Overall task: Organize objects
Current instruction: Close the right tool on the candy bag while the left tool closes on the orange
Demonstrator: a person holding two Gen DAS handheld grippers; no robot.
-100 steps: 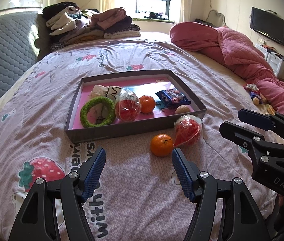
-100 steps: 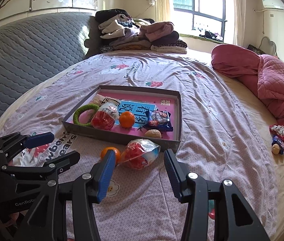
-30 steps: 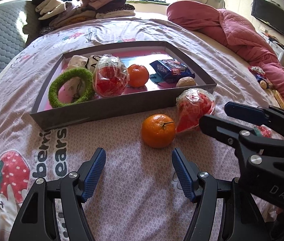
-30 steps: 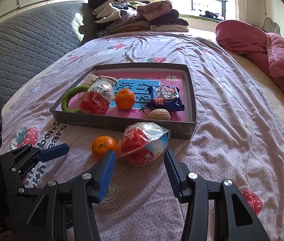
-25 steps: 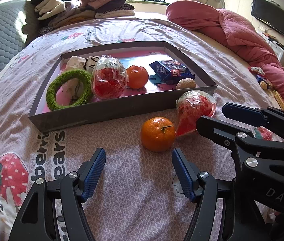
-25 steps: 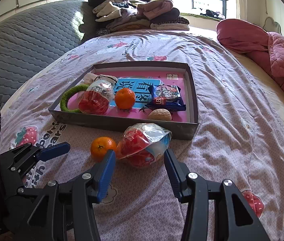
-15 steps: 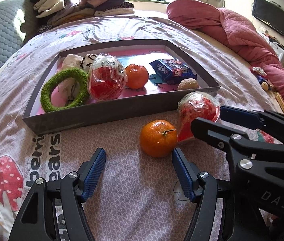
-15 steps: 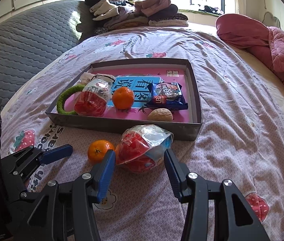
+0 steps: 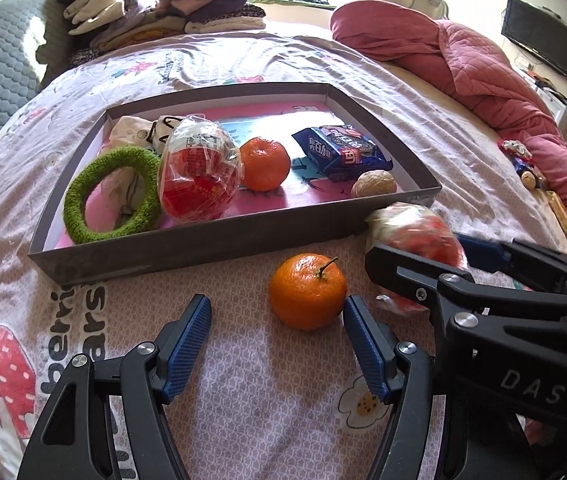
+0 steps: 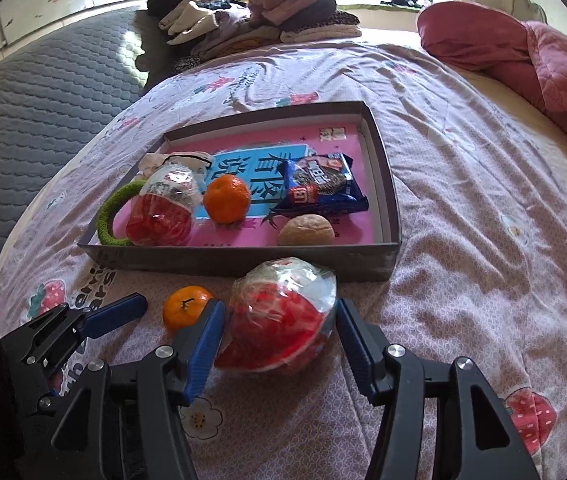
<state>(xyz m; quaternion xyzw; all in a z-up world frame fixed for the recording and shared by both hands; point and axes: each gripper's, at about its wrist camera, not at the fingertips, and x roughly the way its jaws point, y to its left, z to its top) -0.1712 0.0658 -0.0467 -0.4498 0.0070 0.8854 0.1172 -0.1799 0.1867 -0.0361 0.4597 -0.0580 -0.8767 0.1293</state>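
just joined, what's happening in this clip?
A person with a handheld gripper in each hand is tidying items on a bed into a grey tray. The right gripper straddles a plastic-wrapped red snack lying just outside the tray, its jaws opening. The left gripper is open, with a loose orange by its right finger. Already in the tray: a green ring, another wrapped snack, another orange, a cookie packet and a walnut.
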